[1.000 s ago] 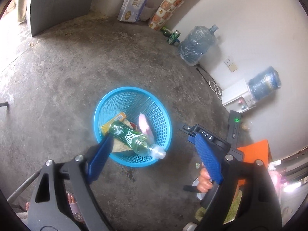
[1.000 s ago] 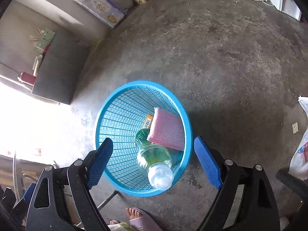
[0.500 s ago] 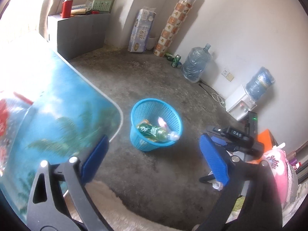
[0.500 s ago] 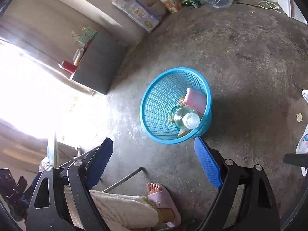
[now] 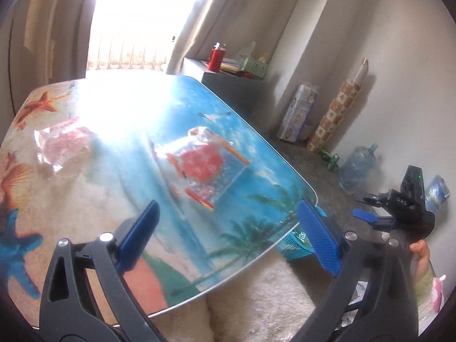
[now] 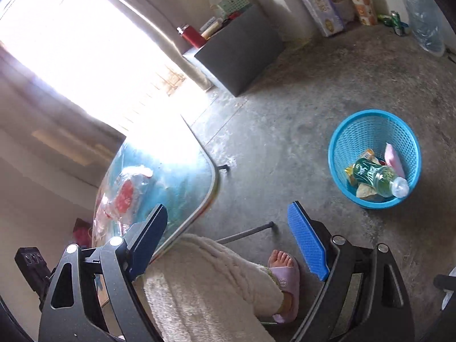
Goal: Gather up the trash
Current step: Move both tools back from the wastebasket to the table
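Note:
On the beach-print table [image 5: 94, 216] lie a clear plastic bag with red print [image 5: 205, 165] and, further left, a crumpled clear wrapper [image 5: 65, 145]. My left gripper [image 5: 228, 213] hovers over the table's near edge; its jaws are opening with nothing between them. The blue mesh basket [image 6: 342, 142] stands on the floor holding a green bottle [image 6: 376, 175], a pink sponge [image 6: 394, 159] and wrappers. My right gripper [image 6: 228, 213] is open and empty above the floor, between table [image 6: 205, 176] and basket. The basket [image 5: 290, 245] peeks out under the table edge.
A person's leg in cream fleece and a foot in a lilac slipper [image 6: 285, 273] are below my right gripper. A grey box [image 6: 236, 54] with a red flask stands by the bright window. Water jugs [image 5: 356, 171] and a tissue pack [image 5: 296, 114] line the wall.
Both grippers rose and swung away from the basket toward the table. The green bottle now lies in the basket. The table with the plastic bag has come into the left view.

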`<state>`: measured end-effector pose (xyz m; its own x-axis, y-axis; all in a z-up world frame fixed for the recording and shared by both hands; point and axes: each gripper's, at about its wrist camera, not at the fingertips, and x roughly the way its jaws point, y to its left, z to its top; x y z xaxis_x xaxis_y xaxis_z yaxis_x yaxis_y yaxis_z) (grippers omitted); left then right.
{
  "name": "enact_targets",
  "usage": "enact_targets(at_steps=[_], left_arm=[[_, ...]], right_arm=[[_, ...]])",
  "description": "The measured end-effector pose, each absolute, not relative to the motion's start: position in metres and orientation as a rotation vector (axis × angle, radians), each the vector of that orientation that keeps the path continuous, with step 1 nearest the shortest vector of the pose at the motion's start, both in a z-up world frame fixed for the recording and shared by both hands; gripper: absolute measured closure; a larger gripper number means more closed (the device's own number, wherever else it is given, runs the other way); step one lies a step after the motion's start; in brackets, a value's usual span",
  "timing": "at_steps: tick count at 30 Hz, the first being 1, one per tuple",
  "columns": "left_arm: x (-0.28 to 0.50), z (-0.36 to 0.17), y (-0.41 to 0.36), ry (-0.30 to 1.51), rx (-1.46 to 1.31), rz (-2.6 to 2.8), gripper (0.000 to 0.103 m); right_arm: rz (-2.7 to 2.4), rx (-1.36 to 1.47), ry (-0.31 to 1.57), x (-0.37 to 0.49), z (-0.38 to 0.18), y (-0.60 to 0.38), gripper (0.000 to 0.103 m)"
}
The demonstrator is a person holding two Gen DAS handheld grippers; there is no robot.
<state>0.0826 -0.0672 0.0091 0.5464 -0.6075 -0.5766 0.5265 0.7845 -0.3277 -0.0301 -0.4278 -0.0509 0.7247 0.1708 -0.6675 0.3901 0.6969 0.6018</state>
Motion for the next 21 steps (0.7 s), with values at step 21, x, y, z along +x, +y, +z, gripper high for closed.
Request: enact_targets(at_steps=[21], left_arm=[[0.272, -0.037, -0.01, 0.841, 0.472, -0.405, 0.009]], right_arm=[[0.021, 0.644, 1.033, 0.101, -0.035, -0.304, 0.019]])
